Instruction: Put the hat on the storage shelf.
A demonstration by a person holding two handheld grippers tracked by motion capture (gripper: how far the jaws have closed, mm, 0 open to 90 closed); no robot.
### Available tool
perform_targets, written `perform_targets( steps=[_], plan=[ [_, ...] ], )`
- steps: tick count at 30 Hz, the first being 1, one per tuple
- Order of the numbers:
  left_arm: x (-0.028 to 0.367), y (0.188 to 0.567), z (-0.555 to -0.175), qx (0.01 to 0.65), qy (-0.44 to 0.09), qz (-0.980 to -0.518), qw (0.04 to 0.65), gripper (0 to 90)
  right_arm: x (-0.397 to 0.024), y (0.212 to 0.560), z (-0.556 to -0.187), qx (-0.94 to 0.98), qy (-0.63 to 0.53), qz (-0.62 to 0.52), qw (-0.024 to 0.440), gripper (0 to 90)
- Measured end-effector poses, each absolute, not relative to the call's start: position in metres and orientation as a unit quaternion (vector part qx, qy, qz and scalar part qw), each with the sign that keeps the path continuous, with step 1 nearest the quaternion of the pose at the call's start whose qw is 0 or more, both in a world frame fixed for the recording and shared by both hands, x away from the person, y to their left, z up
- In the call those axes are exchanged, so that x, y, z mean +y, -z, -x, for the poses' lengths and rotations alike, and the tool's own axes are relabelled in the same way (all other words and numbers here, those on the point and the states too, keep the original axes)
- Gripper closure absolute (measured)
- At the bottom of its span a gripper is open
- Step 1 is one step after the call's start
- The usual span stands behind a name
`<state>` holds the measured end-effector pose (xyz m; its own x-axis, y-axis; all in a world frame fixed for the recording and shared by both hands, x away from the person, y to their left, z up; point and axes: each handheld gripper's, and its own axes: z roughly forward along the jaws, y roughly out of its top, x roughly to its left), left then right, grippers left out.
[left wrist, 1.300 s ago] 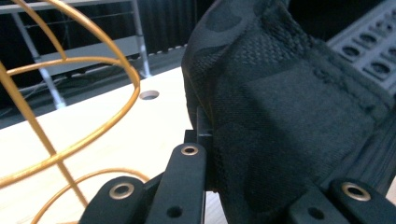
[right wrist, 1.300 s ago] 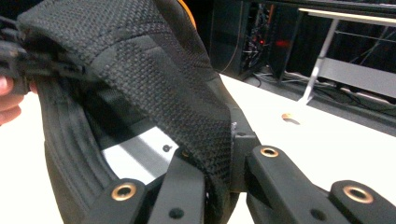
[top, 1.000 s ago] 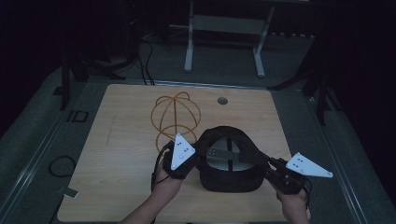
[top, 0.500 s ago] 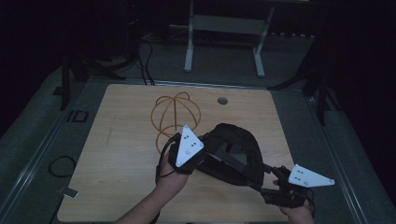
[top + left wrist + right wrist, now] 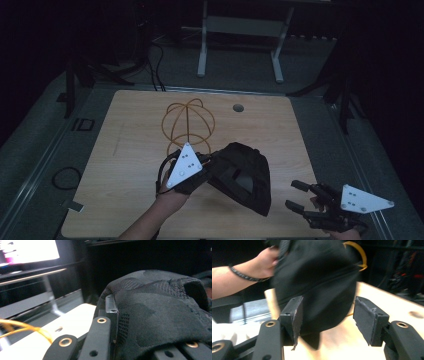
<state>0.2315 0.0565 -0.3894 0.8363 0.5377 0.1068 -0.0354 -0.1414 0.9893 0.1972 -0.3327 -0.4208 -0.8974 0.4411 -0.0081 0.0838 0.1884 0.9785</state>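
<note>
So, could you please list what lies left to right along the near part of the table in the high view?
Left gripper → black cap → right gripper.

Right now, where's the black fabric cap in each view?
High view: black fabric cap at lower centre, lifted beside the left gripper.
Left gripper view: cap across the right half, clamped at its edge.
Right gripper view: cap upper centre, beyond the open jaws.
Shared landmark: yellow wire dome stand.
</note>
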Motion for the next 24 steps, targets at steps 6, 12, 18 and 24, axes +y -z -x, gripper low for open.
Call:
perform_targets(
  steps=[6, 12, 18, 24],
  plan=[
    [0.063, 0.391, -0.232, 0.07, -0.159, -0.746, 0.643, 88.5, -0.323, 0.407, -0.207, 0.767, -0.606, -0.146, 0.155, 43.1],
    [0.064, 0.393, -0.241, 0.02, -0.104, -0.756, 0.646, 88.4, -0.289, 0.4, -0.207, 0.797, -0.587, -0.074, 0.122, 43.7],
    [0.065, 0.396, -0.249, -0.021, -0.076, -0.766, 0.638, 88.4, -0.274, 0.399, -0.206, 0.809, -0.58, -0.031, 0.088, 44.2],
    [0.065, 0.398, -0.256, -0.016, -0.07, -0.766, 0.638, 88.4, -0.275, 0.398, -0.201, 0.808, -0.585, -0.018, 0.071, 44.9]
  ],
)
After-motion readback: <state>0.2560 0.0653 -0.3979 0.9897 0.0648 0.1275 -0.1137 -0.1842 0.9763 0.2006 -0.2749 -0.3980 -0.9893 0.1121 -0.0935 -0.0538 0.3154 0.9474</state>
